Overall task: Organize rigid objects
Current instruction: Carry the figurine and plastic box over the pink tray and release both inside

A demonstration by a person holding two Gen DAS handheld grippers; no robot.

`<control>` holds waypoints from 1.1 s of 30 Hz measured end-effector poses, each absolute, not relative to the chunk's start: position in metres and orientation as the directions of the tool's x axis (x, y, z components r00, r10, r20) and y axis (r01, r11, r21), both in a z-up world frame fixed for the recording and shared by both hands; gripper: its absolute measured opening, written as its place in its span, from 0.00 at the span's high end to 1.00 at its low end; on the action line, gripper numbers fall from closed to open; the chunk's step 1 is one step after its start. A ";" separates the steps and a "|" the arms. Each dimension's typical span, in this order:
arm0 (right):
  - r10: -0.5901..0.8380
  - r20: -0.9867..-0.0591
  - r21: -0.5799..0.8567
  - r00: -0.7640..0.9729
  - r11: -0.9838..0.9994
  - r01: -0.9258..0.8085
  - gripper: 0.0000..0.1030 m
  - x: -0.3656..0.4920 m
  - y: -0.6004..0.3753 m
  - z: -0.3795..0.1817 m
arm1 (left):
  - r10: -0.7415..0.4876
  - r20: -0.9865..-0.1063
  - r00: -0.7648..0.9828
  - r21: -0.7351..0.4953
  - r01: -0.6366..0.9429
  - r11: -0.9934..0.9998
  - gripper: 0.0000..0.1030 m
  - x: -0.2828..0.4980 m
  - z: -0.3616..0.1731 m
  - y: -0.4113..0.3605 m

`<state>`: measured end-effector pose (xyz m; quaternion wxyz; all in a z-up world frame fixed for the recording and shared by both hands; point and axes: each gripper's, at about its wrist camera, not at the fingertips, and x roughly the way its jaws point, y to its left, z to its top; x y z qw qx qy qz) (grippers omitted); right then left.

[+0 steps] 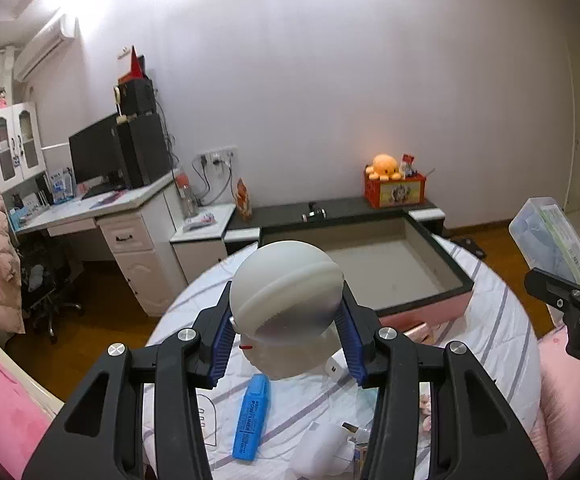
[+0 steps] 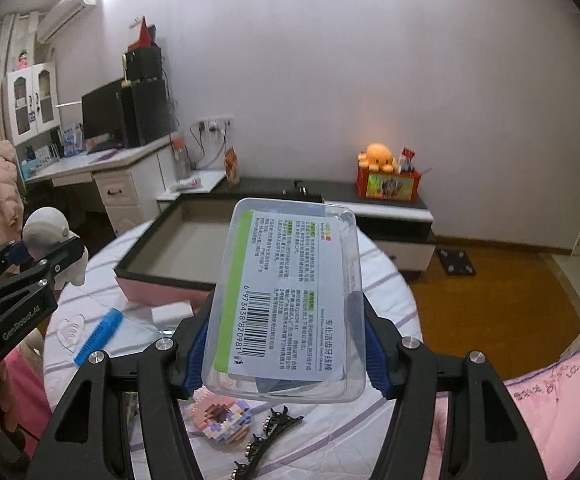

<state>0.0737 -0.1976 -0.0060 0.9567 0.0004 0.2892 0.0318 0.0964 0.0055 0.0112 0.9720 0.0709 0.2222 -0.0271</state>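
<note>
Our left gripper [image 1: 286, 344] is clamped on a pale grey rounded figure [image 1: 286, 292], its blue pads [image 1: 220, 348] pressing the domed head from both sides, so the figure sits right between the fingers and is lifted clear of the round table [image 1: 502, 320] with its striped white cloth. Below it, on the cloth, we see a blue highlighter [image 1: 250, 416] lying just under the gripper, apart from it. Our right gripper [image 2: 282, 344] is closed on a clear plastic box [image 2: 290, 300] with a white and green label and a barcode; the box stands up tilted between the fingers, its near end gripped by the blue pads [image 2: 374, 356], its far end pointing away from us. In the right wrist view we find the left gripper at the left edge with the figure in it, and in the left wrist view the box shows at the right edge, so both held things hang above the table, well apart from each other. Beyond both of them lies an open shallow tray [image 2: 178, 240] with a dark rim and pink side, resting on the far part of the table. Near the right gripper, beneath the box, we see a small pastel block model [image 2: 222, 420] and a black hair clip [image 2: 266, 436] on the cloth
</note>
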 end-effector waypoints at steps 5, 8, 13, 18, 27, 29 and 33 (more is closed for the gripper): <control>0.071 -0.509 0.008 0.858 0.997 -0.078 0.38 0.058 -0.191 0.008 | -0.013 -0.378 0.926 0.119 0.062 0.991 0.55 0.077 0.027 0.010; 0.079 -0.486 0.008 0.870 0.996 -0.086 0.38 0.050 -0.188 0.013 | -0.011 -0.358 0.933 0.120 0.058 0.991 0.54 0.069 0.031 0.011; 0.089 -0.465 0.001 0.881 0.995 -0.100 0.38 0.043 -0.182 0.018 | 0.007 -0.362 0.932 0.114 0.037 0.993 0.54 0.066 0.033 0.012; 0.096 -0.468 0.000 0.878 0.994 -0.109 0.38 0.047 -0.181 0.019 | 0.011 -0.372 0.928 0.110 0.032 0.993 0.54 0.071 0.030 0.012; 0.105 -0.478 0.010 0.872 0.993 -0.114 0.38 0.060 -0.192 0.013 | -0.001 -0.388 0.921 0.113 0.049 0.992 0.54 0.099 0.029 0.008; 0.103 -0.477 0.009 0.873 0.994 -0.112 0.38 0.066 -0.191 0.012 | -0.017 -0.399 0.917 0.102 0.063 0.993 0.54 0.111 0.030 0.008; 0.104 -0.478 -0.009 0.872 0.992 -0.124 0.38 0.088 -0.187 0.009 | -0.039 -0.410 0.911 0.101 0.088 0.991 0.54 0.144 0.032 0.004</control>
